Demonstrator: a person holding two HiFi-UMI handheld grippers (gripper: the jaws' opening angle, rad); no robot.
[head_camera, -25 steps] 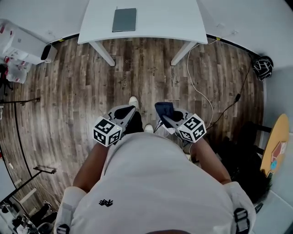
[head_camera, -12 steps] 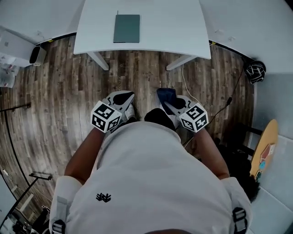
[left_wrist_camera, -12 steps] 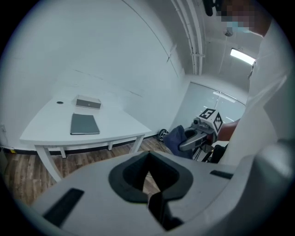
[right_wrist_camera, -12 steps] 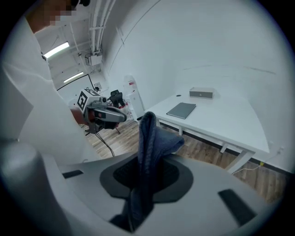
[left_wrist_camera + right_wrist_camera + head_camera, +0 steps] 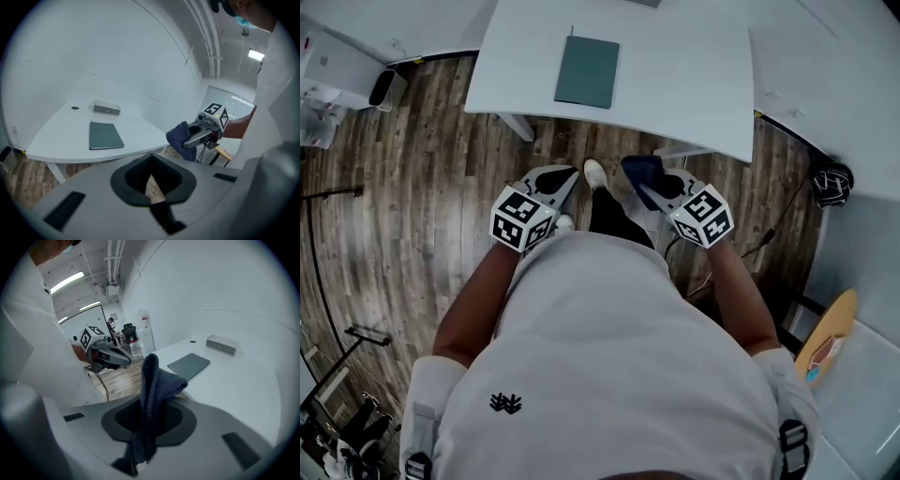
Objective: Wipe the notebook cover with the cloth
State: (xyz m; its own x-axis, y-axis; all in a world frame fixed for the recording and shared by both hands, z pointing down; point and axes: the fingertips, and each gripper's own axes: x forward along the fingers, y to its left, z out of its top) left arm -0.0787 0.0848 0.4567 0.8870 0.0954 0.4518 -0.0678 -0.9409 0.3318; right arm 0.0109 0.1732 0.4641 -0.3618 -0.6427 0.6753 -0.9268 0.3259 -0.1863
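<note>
While right gripper [image 5: 643,184] clamps cloth [image 5: 638,169] (waist-high), left gripper [image 5: 568,178] sits closed.

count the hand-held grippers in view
2. The left hand-held gripper is held over the floor, jaws together and empty; the right hand-held gripper, beside it, grips the cloth. None seems hidden.

White table [image 5: 694,84] sits ahead of the left gripper [image 5: 566,178] and right gripper [image 5: 641,182], small grey box [image 5: 107,109] at its far side, wood floor [image 5: 403,216] below them, black round object [image 5: 832,184] well right of the right gripper.
</note>
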